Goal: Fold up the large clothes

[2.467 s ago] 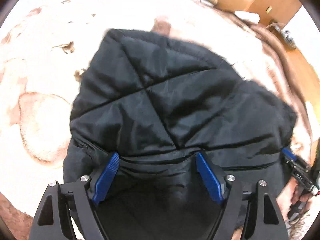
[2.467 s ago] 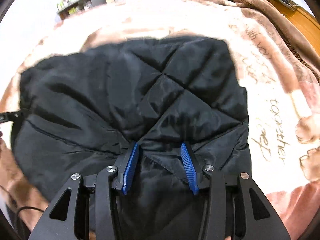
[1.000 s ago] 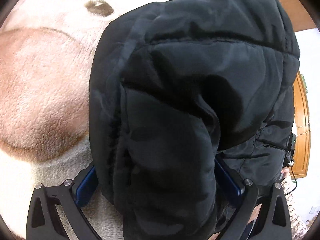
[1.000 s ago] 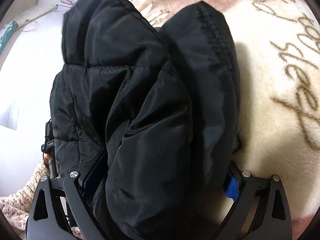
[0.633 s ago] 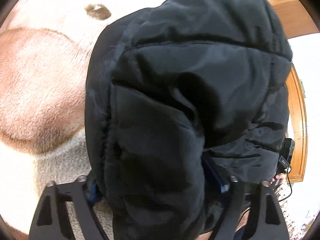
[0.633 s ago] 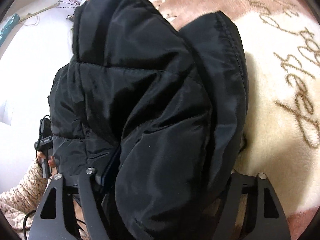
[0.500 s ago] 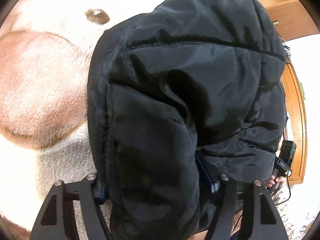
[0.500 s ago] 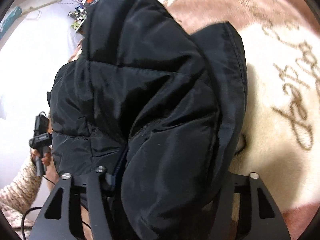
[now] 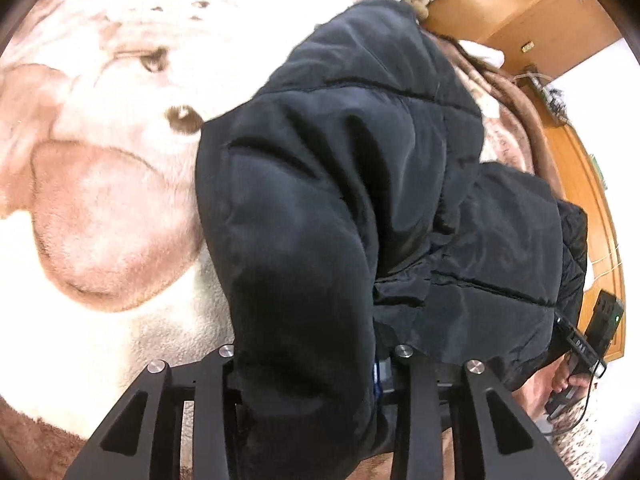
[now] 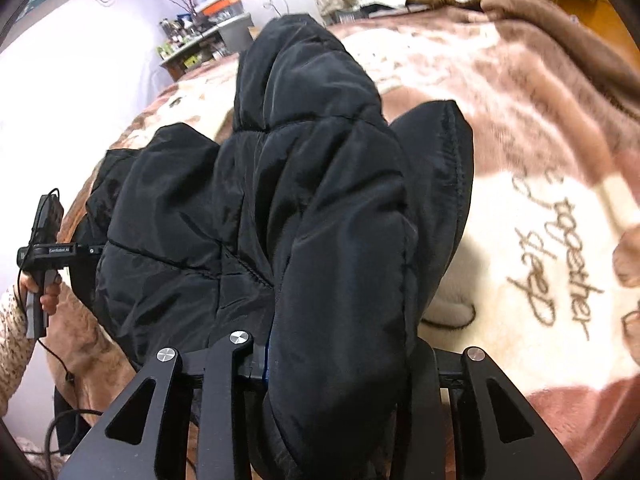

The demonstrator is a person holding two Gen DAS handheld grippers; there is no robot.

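Lifted since the earlier frames, when it lay flat, the black quilted jacket (image 9: 360, 200) now hangs bunched over the bed's plush blanket (image 9: 100, 220). Left gripper (image 9: 312, 360) and right gripper (image 10: 332, 356) are each clamped on a thick puffy fold, fingertips buried in slick fabric. Judging by this, the fold is midway; laying down and smoothing remain.

Plush blanket (image 10: 540, 208); wooden cabinet (image 9: 520, 4)

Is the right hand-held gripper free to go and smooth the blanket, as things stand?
Probably not: the right hand-held gripper looks clamped on a thick fold of the black jacket, which drapes between it and the blanket. It would have to let go first.
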